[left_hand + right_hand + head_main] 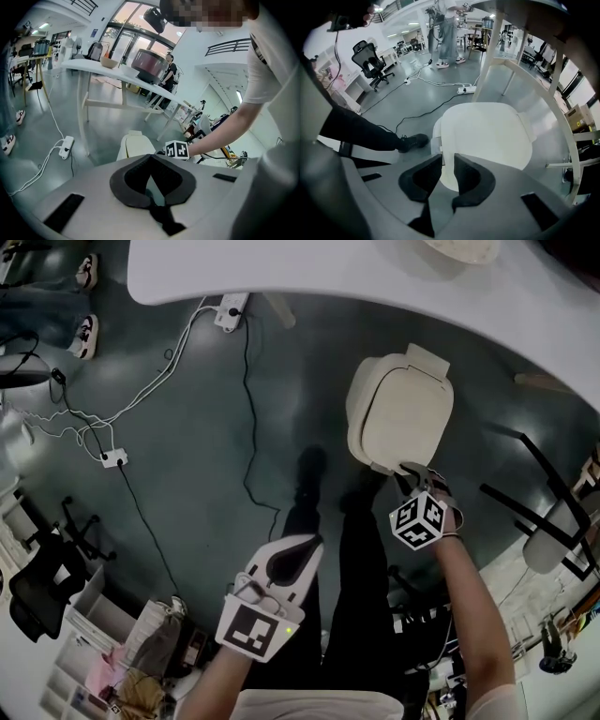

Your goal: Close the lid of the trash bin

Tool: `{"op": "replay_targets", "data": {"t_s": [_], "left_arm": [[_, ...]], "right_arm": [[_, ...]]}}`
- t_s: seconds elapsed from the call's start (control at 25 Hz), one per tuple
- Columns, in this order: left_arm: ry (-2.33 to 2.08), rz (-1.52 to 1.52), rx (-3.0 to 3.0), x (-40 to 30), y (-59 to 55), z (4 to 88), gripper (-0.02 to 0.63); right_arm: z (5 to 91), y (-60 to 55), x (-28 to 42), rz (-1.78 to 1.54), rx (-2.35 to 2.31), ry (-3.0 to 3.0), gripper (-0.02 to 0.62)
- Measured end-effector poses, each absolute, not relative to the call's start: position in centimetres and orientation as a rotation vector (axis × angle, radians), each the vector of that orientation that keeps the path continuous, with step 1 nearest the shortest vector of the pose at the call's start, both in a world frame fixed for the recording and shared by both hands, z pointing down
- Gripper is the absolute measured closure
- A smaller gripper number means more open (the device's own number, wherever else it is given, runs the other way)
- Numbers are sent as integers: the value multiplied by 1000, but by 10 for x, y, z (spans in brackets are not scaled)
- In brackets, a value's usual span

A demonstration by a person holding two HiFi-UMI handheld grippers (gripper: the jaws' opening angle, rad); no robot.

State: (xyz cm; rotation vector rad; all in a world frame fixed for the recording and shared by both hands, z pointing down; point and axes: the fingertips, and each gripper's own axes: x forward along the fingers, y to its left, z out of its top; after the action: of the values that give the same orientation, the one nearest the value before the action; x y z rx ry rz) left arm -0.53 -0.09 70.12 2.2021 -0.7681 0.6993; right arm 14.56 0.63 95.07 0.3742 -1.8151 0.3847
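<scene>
A smooth grey-green floor (187,456) lies open on the left, edged at the top by a curved white table (309,273). A cream plastic trash bin (361,409) with rounded corners stands just in front of the table, and its lid (487,131) lies flat on top, hiding the inside. The right hand-held gripper (447,157) has its dark jaws a narrow gap apart over the lid's near rim, the left hand-held gripper (151,157) hangs well back with its tips together on nothing, and a white power strip (231,310) lies by the table's edge.
</scene>
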Motion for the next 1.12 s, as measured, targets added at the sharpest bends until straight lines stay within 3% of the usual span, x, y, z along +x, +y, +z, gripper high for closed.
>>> {"op": "replay_targets", "data": {"t_s": [0.64, 0.72, 1.12], "left_arm": [[-760, 728, 2168, -12, 11, 723, 594], [-761, 732, 2165, -13, 12, 725, 594], [-773, 710, 2198, -16, 1, 704, 594]], "right_arm": [[991, 14, 143, 417, 307, -1752, 478], [992, 12, 145, 413, 318, -1751, 513], [953, 11, 141, 458, 358, -1763, 499]]}}
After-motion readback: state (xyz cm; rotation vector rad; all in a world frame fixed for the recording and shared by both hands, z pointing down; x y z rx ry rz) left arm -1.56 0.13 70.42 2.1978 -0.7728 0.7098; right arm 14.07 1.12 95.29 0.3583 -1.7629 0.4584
